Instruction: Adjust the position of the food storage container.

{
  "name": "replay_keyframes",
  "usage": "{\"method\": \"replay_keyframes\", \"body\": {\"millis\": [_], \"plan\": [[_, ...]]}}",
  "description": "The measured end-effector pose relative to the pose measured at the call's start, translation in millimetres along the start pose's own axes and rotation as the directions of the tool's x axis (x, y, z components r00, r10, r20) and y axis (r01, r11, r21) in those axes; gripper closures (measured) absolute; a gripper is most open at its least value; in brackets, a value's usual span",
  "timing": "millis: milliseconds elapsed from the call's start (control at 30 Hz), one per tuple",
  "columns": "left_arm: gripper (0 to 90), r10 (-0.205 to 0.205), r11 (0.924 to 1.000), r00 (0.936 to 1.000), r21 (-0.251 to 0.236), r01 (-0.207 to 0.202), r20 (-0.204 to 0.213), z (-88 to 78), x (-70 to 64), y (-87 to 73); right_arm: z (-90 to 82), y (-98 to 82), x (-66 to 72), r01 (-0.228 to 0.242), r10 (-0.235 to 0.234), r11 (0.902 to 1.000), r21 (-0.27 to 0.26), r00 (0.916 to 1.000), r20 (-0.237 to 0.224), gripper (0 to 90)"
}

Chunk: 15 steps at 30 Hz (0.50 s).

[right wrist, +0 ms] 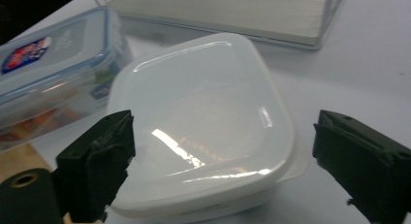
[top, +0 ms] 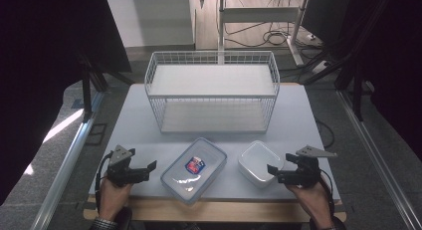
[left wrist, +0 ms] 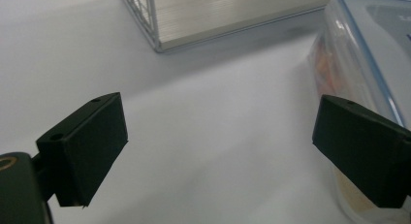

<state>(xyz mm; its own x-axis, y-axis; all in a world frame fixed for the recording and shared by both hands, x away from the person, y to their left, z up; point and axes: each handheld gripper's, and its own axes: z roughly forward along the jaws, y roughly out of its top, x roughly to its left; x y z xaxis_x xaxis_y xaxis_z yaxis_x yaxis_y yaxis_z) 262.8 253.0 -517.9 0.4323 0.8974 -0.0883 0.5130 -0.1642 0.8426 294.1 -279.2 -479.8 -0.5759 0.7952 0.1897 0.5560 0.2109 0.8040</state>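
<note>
White square lidded plastic container and clear rectangular blue-rimmed plastic box lie side by side on the white bench; left hand-held gripper and right hand-held gripper flank them, jaws wide apart, holding nothing.

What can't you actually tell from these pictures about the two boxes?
- Clear box: the label's print is too small in the high view and blurred in the right gripper view.
- Its contents: coloured smears behind the cloudy wall, left gripper view.
- White box: the opaque lid hides what is inside.
</note>
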Motion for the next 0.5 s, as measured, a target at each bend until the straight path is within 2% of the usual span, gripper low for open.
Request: {"method": "replay_keyframes", "body": {"millis": [167,367,500], "plan": [[5.8,0.0,0.9998,1.0,0.02,0.0,0.002,1.2,3.5,-3.8,-1.7,2.7,0.2,0.008,-0.009,0.9997,-0.021,0.9999,-0.005,19.3],[5.9,0.038,0.9974,0.9992,0.061,-0.037,-0.014,6.5,-1.1,-4.3,-2.7,3.2,1.7,0.027,-0.027,0.9993,-0.026,0.9996,0.003,26.5],[6.2,0.044,0.9968,0.9989,0.067,-0.043,-0.016,7.2,-1.7,-4.3,-5.1,3.9,1.3,0.03,-0.03,0.9994,-0.019,0.9995,0.012,36.8]]}}
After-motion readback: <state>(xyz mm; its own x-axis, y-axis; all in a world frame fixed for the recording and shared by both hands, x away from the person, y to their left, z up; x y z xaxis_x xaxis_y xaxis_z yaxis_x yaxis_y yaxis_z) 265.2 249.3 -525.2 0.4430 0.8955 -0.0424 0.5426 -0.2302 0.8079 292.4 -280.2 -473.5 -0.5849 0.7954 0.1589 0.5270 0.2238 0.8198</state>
